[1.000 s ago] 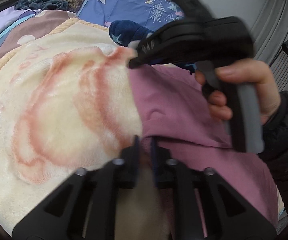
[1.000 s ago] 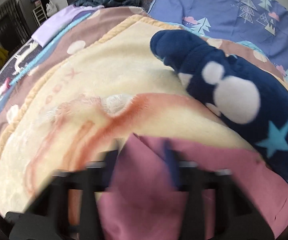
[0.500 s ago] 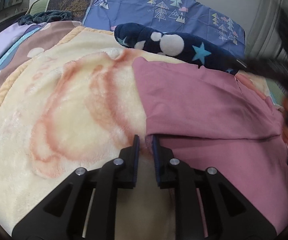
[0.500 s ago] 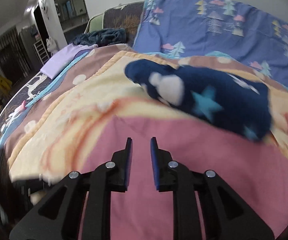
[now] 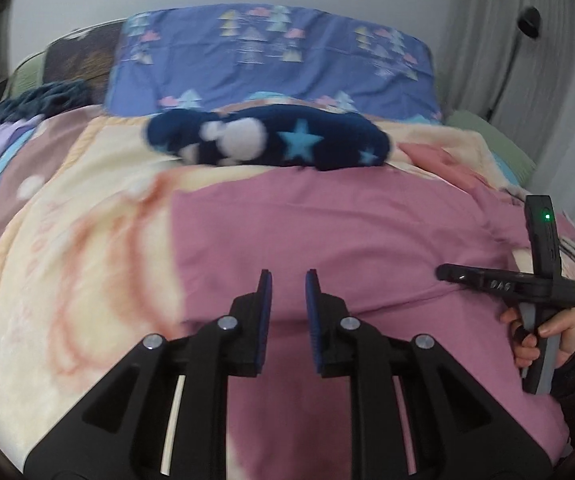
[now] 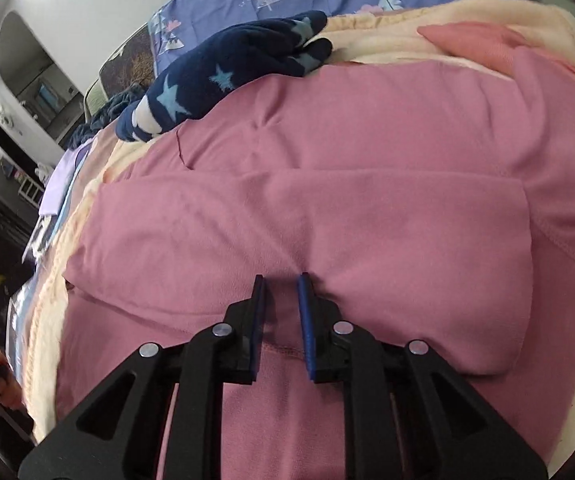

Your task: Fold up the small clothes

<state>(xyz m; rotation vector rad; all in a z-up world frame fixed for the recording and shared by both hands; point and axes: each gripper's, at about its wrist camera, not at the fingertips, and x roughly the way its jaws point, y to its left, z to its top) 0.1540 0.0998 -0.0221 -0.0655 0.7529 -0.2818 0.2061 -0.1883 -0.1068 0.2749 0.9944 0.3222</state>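
On the bed (image 5: 67, 240), a pink garment (image 5: 347, 240) was spread out.
Left gripper (image 5: 287, 294) and right gripper (image 6: 280, 296) were held above it, jaws slightly parted, nothing gripped.

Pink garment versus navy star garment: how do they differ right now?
The pink garment is plain and spread wide with one flap folded over; the navy garment is patterned with stars and white spots and lies bunched. Pink sits nearest both open grippers, left and right; navy lies beyond its far edge. Both rest on the cream blanket.
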